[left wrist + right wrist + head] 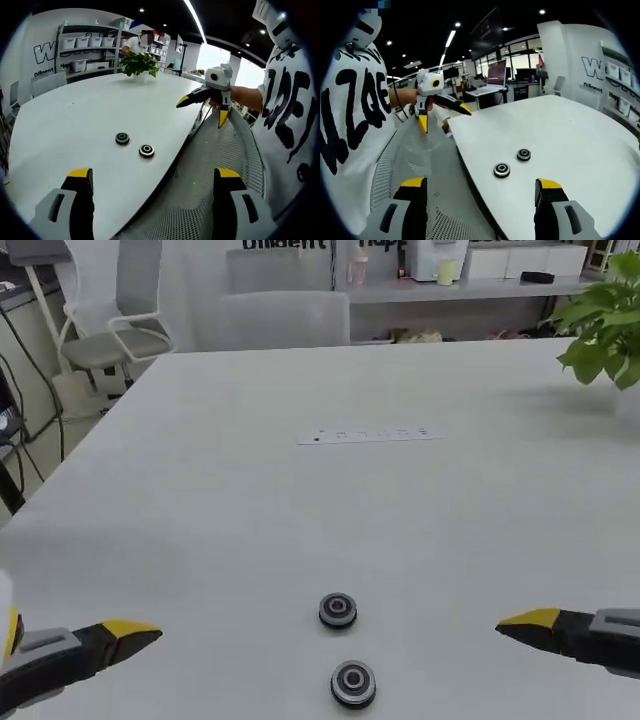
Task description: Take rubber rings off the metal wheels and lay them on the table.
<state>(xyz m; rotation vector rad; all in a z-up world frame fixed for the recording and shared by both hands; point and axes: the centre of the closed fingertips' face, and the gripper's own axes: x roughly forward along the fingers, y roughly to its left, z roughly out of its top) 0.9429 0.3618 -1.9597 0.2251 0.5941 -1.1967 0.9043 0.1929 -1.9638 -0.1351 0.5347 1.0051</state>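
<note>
Two small metal wheels lie flat on the white table (300,520), each with a black rubber ring around it. The far wheel (338,610) (122,138) (523,154) sits just behind the near wheel (353,683) (146,150) (502,170), which is close to the table's front edge. My left gripper (80,635) (152,182) (442,116) hovers at the front left, jaws wide open and holding nothing. To the right of the wheels, my right gripper (560,628) (481,186) (202,111) is open as well. Both grippers are well apart from the wheels.
A flush socket strip (370,434) is set in the table's middle. A green plant (605,335) (139,63) stands at the far right. Chairs (285,318) line the far side, with shelves and a counter behind them.
</note>
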